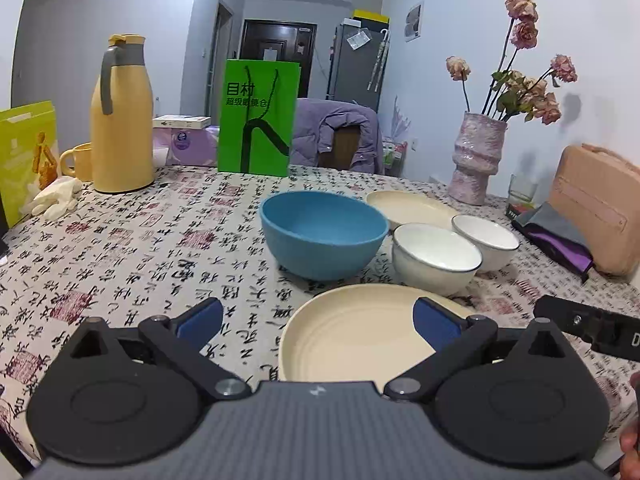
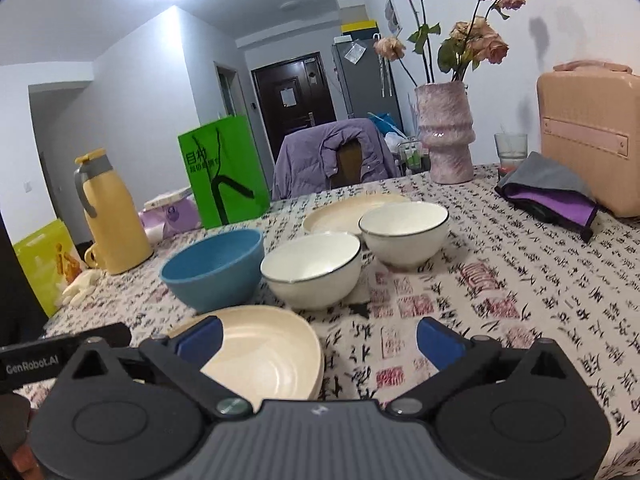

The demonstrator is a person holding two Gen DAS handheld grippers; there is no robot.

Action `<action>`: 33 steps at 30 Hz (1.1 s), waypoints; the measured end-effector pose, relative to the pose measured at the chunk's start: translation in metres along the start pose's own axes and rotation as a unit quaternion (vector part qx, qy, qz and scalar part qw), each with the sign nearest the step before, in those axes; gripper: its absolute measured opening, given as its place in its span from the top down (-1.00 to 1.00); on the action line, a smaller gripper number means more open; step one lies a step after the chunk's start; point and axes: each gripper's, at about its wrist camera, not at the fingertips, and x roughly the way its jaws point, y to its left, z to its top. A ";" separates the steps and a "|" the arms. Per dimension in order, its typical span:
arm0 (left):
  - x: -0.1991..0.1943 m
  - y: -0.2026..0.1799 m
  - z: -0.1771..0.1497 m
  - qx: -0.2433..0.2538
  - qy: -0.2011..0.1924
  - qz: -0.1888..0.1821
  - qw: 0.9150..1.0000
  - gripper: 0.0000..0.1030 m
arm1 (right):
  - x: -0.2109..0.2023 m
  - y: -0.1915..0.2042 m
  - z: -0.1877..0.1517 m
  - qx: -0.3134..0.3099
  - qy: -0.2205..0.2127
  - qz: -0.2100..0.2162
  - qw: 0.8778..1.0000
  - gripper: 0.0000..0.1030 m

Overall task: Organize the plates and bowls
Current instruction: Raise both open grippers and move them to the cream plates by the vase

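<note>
On the patterned tablecloth a cream plate (image 1: 352, 336) (image 2: 264, 356) lies nearest to me. Behind it stand a blue bowl (image 1: 324, 236) (image 2: 214, 268) and two white bowls with dark rims, one nearer (image 1: 436, 258) (image 2: 312, 272) and one farther (image 1: 486, 240) (image 2: 404, 236). A second cream plate (image 1: 412, 206) (image 2: 340, 214) lies at the back. My left gripper (image 1: 318, 322) hovers open over the near plate's left edge, holding nothing. My right gripper (image 2: 320, 342) is open and empty by the same plate's right edge.
A yellow thermos (image 1: 120, 120) with a mug (image 1: 78, 160) and gloves (image 1: 56, 198) stands far left, with a green paper bag (image 1: 258, 116) behind. A pink vase of dried flowers (image 1: 476, 160), a glass (image 1: 522, 190), a folded cloth (image 1: 556, 232) and a pink case (image 1: 596, 208) fill the right.
</note>
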 end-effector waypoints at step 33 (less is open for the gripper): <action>0.064 -0.041 0.129 -0.070 0.024 -0.007 0.997 -1.00 | 0.096 -0.025 0.163 -0.025 0.017 0.033 0.999 -1.00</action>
